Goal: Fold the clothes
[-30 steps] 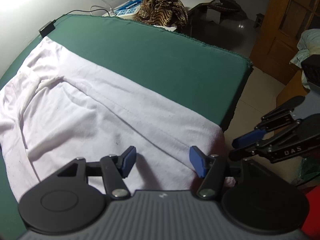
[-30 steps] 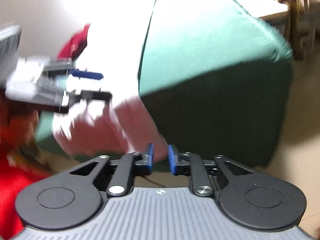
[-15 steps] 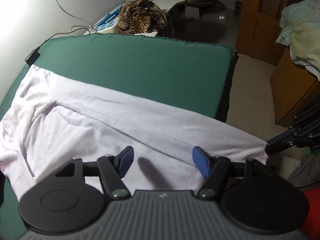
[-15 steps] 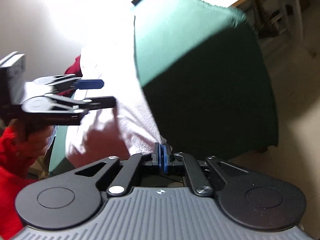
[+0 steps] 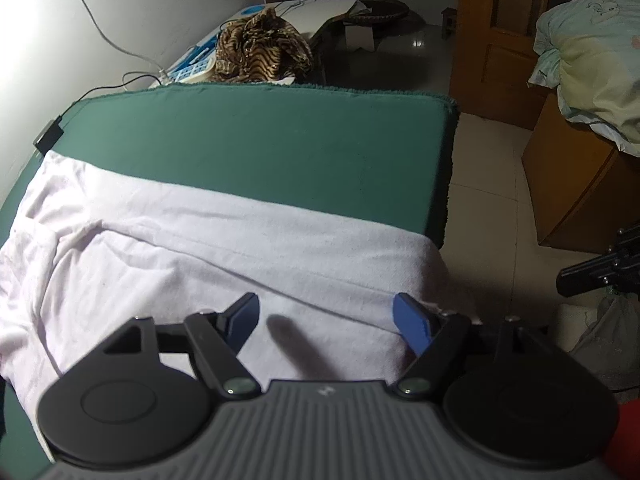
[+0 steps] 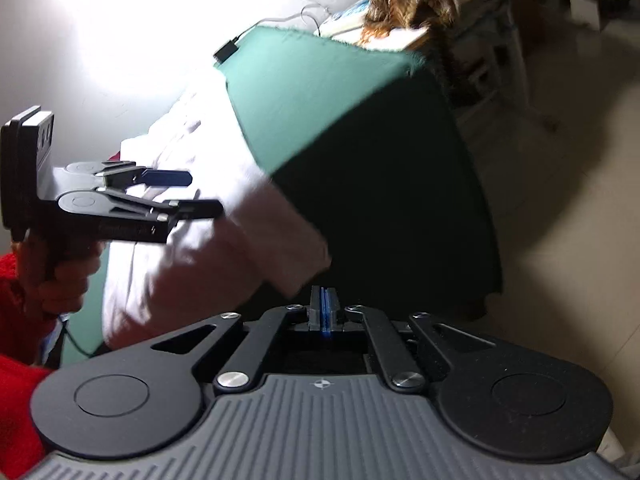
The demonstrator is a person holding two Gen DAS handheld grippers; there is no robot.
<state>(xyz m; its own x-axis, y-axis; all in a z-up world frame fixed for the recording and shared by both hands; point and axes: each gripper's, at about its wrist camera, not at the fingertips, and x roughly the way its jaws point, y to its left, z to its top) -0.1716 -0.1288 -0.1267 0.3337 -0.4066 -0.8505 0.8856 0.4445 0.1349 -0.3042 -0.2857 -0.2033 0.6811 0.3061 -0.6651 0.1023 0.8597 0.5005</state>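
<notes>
The shirt (image 5: 208,264) lies flat on the near half of the green table (image 5: 280,148), its long axis running left to right, its right end draped over the table's right edge. The left claw (image 5: 326,316) hovers over the near hem; its jaws have just been opening and stand wide, nothing pinched. The right claw (image 6: 325,308) is off the table's right side, closed and empty, the hanging end just beside it. So the left is nearer the cloth.
</notes>
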